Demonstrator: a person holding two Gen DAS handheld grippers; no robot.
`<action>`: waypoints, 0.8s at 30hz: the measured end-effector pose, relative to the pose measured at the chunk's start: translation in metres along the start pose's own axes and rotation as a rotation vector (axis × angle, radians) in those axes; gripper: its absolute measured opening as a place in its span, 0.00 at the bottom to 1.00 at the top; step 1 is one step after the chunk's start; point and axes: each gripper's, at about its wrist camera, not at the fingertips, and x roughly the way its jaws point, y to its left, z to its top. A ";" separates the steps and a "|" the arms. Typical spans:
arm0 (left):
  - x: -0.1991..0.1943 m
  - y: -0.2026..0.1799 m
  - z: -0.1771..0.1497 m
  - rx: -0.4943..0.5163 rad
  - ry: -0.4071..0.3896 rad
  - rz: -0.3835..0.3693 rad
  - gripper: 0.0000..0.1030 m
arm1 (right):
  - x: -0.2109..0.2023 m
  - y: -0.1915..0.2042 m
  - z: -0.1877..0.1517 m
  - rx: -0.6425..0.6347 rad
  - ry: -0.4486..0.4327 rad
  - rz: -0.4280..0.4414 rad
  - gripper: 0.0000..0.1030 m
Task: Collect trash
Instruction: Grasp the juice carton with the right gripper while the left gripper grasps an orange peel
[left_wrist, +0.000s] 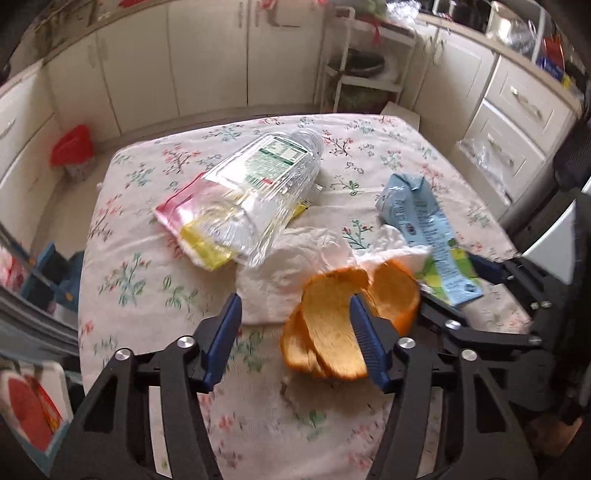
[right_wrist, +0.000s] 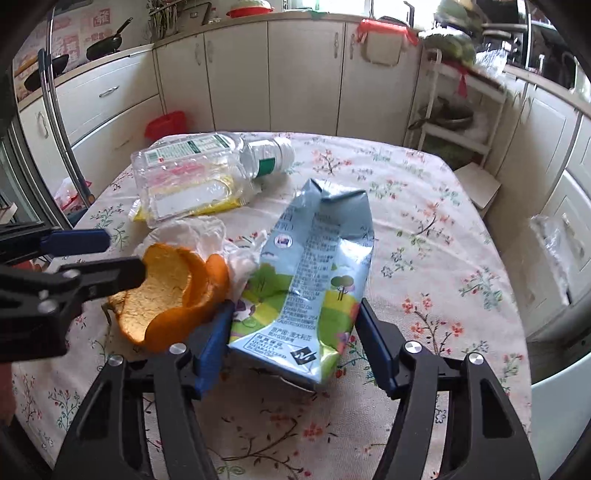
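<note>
An orange peel (left_wrist: 332, 325) lies on the flowered table (left_wrist: 147, 295); it also shows in the right wrist view (right_wrist: 173, 295). My left gripper (left_wrist: 295, 306) is open, its right finger against the peel's inner side, its left finger apart over the cloth. A crushed blue milk carton (right_wrist: 314, 280) lies between the open fingers of my right gripper (right_wrist: 295, 314); the carton also shows in the left wrist view (left_wrist: 424, 221). A clear plastic bottle (left_wrist: 266, 192) lies on a pink and yellow wrapper (left_wrist: 192, 229). Crumpled white tissue (left_wrist: 295, 266) lies between the bottle and the peel.
White kitchen cabinets (right_wrist: 306, 74) run around the table. A white rack (right_wrist: 461, 110) stands at the back right. A red bag (left_wrist: 74, 144) sits on the floor at the left. A white appliance (right_wrist: 561, 406) stands close on the right.
</note>
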 end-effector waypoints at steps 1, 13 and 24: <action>0.005 -0.001 0.002 0.009 0.007 -0.007 0.44 | -0.001 -0.002 0.000 -0.009 0.003 0.006 0.62; -0.001 -0.020 -0.001 0.106 0.017 -0.051 0.03 | -0.025 -0.023 -0.022 -0.019 0.051 0.039 0.61; -0.069 0.031 -0.033 -0.193 -0.111 -0.283 0.03 | -0.070 -0.022 -0.069 -0.036 0.084 0.070 0.61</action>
